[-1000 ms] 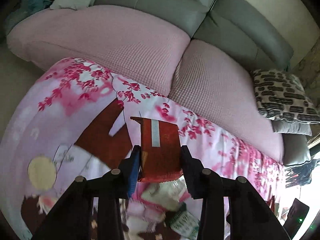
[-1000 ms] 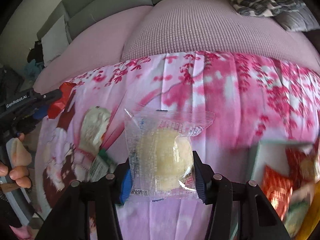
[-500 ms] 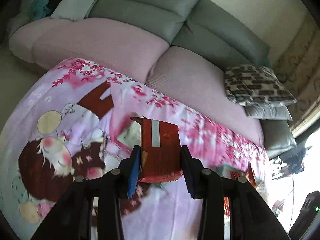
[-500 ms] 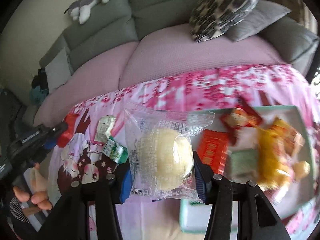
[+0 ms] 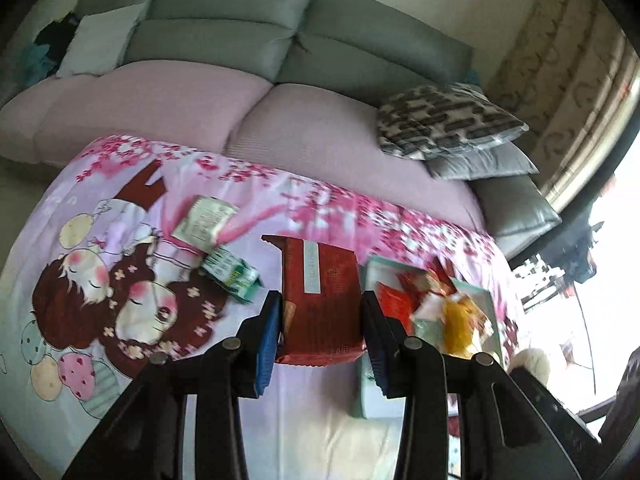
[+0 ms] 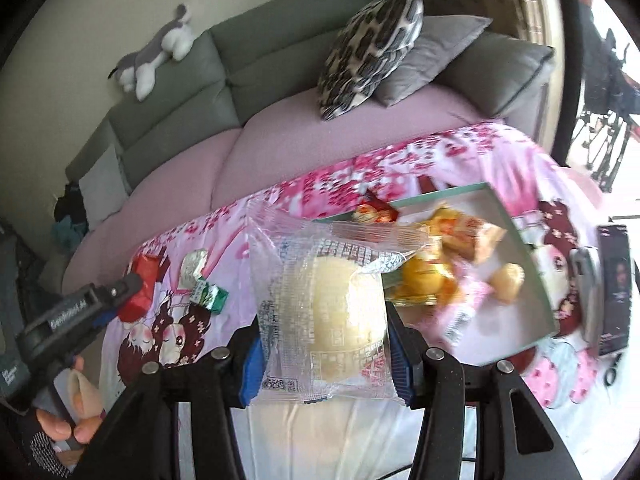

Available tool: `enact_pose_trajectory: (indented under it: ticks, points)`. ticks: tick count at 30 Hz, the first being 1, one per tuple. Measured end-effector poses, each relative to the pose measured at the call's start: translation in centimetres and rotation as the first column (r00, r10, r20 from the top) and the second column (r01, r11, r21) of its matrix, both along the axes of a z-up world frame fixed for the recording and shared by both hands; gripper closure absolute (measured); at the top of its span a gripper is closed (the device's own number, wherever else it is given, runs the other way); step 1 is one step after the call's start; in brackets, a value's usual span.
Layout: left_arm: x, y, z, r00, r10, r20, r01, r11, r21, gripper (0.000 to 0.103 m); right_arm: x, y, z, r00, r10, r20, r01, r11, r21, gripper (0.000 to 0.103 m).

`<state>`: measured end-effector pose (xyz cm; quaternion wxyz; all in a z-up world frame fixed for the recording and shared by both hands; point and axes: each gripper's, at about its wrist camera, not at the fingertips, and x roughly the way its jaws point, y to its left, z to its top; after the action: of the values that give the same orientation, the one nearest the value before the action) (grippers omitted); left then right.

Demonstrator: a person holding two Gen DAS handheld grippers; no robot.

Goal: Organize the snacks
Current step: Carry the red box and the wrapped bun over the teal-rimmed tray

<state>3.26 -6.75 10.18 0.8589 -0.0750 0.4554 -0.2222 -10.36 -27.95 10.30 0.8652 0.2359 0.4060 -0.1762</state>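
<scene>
My left gripper [image 5: 320,312] is shut on a red snack packet [image 5: 320,300] and holds it above the pink cartoon tablecloth; it also shows in the right wrist view [image 6: 138,292]. My right gripper [image 6: 324,328] is shut on a clear-wrapped pale yellow bun [image 6: 332,312], held above the cloth just left of the teal-rimmed tray [image 6: 532,284]. The tray [image 5: 376,272] holds several red, orange and yellow snack packets. A green packet [image 5: 232,276] and a pale green-white packet [image 5: 204,222] lie on the cloth to the left.
A pink and grey sofa [image 5: 312,128] with patterned cushions [image 6: 372,48] runs behind the table. A plush toy [image 6: 156,56] lies on the sofa back. A phone [image 6: 614,288] and a silver object lie right of the tray.
Both grippers have lifted and pulled back with their packets still held. The tray of snacks has come into both views, and the two loose packets on the cloth now show.
</scene>
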Motion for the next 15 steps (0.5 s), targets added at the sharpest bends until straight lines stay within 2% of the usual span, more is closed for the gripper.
enact_pose_trajectory:
  ticks: [6,11,15]
  points:
    - [-2.0,-3.9,0.8,0.996,-0.087,0.034,0.087,0.996,-0.005,0.062,-1.8,-2.4,-0.5,0.996,-0.088,0.015,0.088,0.996,-0.006,0.049]
    - [-1.7,-8.2,2.0,0.985,-0.163,0.063,0.165,0.986,-0.028,0.062,-1.8,-5.2,-2.1,0.986,-0.167,0.008,0.167,0.986,0.017,0.049]
    - [-1.1,-12.1,2.0,0.973,-0.216,0.08,0.217,0.976,-0.014,0.062,-1.6,-7.4,-3.3,0.976,-0.22,-0.005,0.22,0.975,0.025,0.049]
